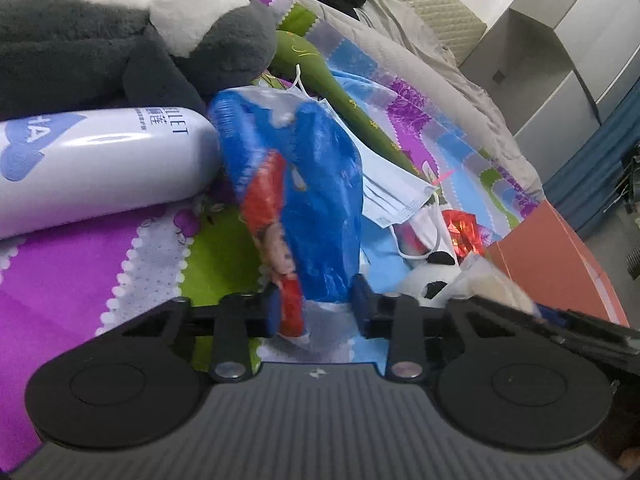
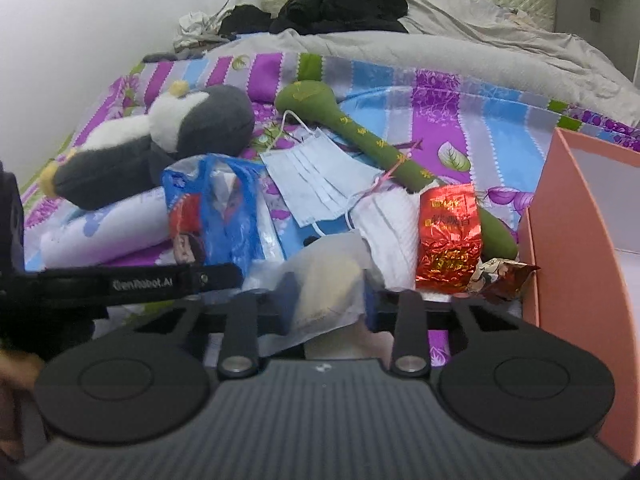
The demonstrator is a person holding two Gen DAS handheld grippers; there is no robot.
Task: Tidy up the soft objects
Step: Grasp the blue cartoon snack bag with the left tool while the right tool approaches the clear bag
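1. Bedding fills both views: a patchwork sheet (image 2: 460, 120) in purple, blue and green covers the bed, with a grey duvet (image 2: 440, 52) pushed toward twelve o'clock and dark clothes (image 2: 344, 0) heaped on it.
2. Soft clutter lies bunched mid-bed, probably gathered for sorting: a grey-and-white plush (image 2: 160, 140) at ten o'clock, a green stuffed stick (image 2: 360, 132) running diagonally, face masks (image 2: 316, 176), a red foil packet (image 2: 448, 236) and a white bottle (image 1: 100, 164).
3. At three o'clock in the right wrist view an open pink box (image 2: 576, 220) stands against the pile, seemingly the bin meant to receive things.
4. Left gripper (image 1: 316, 308): its fingers (image 1: 272, 308) are clamped on the lower end of a blue printed plastic bag (image 1: 304, 184), which crumples between the blue pads and stands up from them.
5. Right gripper (image 2: 330, 304): its fingers (image 2: 290, 300) squeeze a cream-coloured soft item in a translucent wrapper (image 2: 328, 284), the film bulging out past the pads.
6. Both grips sit at an end of the item, which should let each lift clear of the pile.
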